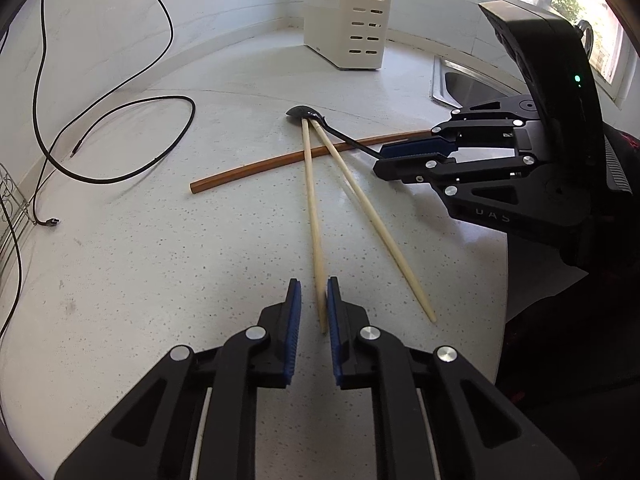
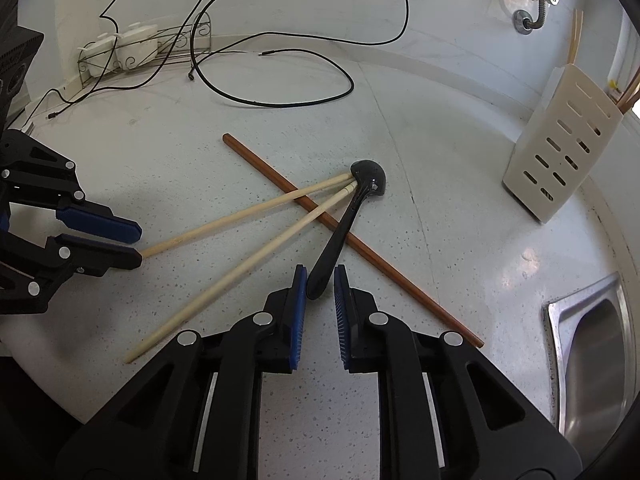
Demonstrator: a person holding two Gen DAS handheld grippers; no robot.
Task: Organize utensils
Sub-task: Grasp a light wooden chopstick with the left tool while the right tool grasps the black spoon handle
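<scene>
We look along two hand-held grippers onto a pale speckled counter (image 1: 160, 280). Our left gripper (image 1: 311, 292) has its jaws a little apart, with the near end of one pale chopstick (image 1: 314, 220) lying between the blue pads; it sits close against the right-hand pad, but we cannot tell whether the pads press it. Our right gripper (image 2: 321, 280) also has its jaws slightly apart, and the handle end of a black spoon (image 2: 340, 236) lies between them, close to the left-hand pad; whether it is gripped we cannot tell.

The utensils lie in a loose pile in the middle of the counter. A second pale chopstick (image 1: 372, 220) lies beside the first, and both far tips meet at the spoon's bowl. A brown chopstick (image 1: 280, 160) lies crosswise under them.

Well behind the pile stands a white slotted holder (image 1: 352, 20) with sticks already poking from its top. A black cable (image 1: 120, 140) loops across the counter to the left. A steel sink (image 2: 592, 360) sits at the right edge. In the right wrist view, a wire rack (image 2: 136, 52) with white jars stands against the back wall.
</scene>
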